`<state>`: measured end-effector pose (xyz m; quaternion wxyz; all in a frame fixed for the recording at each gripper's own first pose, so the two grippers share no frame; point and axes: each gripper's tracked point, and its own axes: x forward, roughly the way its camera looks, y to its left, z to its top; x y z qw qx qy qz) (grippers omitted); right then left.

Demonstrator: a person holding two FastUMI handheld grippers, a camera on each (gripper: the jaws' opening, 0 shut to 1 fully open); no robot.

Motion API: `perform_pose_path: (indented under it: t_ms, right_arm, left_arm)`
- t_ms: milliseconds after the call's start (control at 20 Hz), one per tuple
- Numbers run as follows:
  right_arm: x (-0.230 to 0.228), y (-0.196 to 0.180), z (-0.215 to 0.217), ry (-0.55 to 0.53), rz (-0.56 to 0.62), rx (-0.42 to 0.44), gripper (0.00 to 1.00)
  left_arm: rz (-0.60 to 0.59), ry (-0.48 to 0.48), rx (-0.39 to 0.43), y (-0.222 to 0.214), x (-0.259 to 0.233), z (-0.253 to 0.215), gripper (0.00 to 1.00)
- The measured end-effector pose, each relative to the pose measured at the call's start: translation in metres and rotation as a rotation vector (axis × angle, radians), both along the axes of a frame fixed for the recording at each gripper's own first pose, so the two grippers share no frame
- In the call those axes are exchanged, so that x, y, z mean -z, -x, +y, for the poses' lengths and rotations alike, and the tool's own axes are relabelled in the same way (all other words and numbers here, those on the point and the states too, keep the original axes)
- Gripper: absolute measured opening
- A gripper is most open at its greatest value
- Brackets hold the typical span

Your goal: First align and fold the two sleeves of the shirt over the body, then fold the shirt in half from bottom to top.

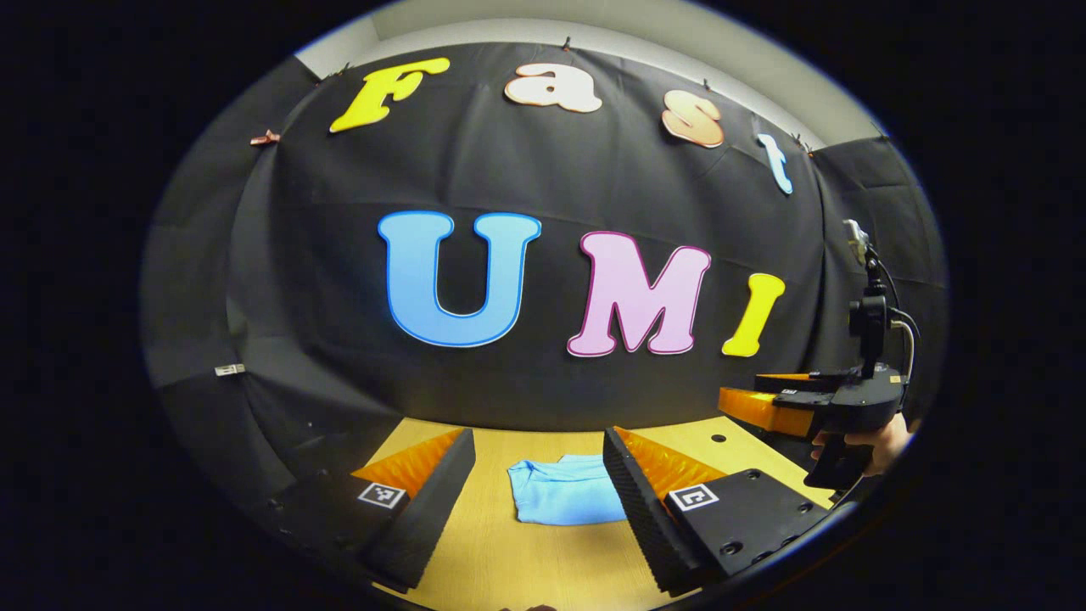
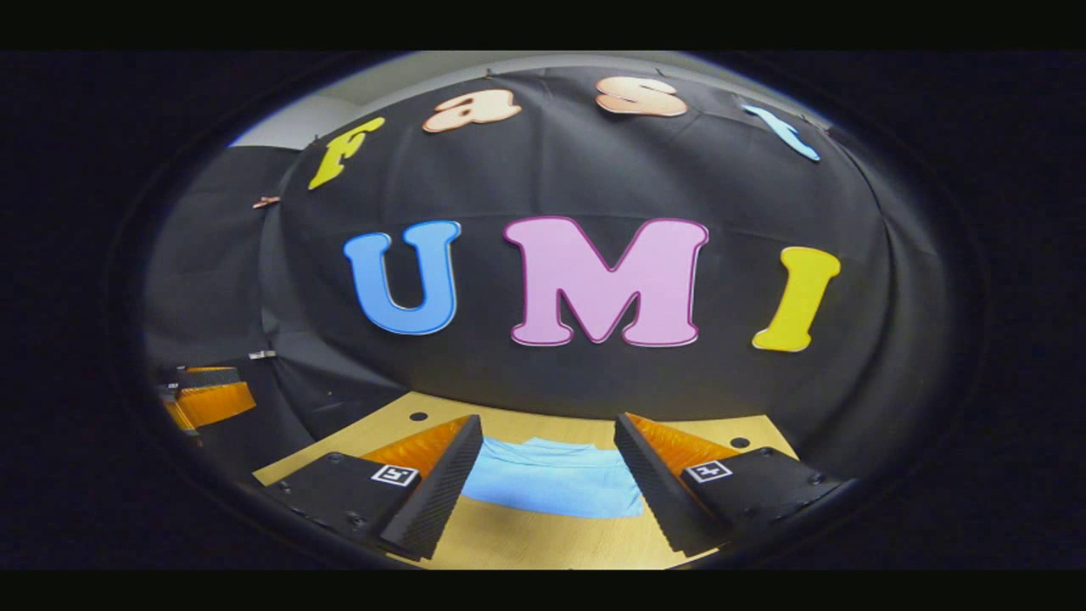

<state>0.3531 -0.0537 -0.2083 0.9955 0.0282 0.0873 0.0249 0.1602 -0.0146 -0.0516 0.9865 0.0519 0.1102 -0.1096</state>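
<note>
The shirt point(image 1: 564, 490) lies on the table point(image 1: 526, 560) as a compact folded bundle, ahead of and between the spread, empty fingers of both the left gripper point(image 1: 534, 501) and the right gripper point(image 2: 547, 488) — so the folding looks finished, or nearly so.

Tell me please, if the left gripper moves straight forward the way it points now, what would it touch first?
Probably the booth's black cloth wall. The left gripper is open and seems to point above the blue shirt on the wooden table, though depth is unclear.
</note>
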Motion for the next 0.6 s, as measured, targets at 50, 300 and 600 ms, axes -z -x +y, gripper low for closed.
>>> perform_pose_path:
  t_ms: [50,300,600]
  right_arm:
    - [-0.003,0.001,0.002,0.014,-0.015,-0.012,0.97]
    - [-0.016,0.009,0.013,0.030,-0.057,-0.044,0.97]
    - [-0.026,0.014,0.011,0.037,-0.088,-0.033,0.97]
  left_arm:
    - [-0.005,0.019,0.008,0.012,-0.003,-0.003,0.97]
    - [-0.028,0.068,0.013,0.041,-0.014,-0.004,0.97]
    - [-0.029,0.100,-0.002,0.058,-0.020,-0.001,0.96]
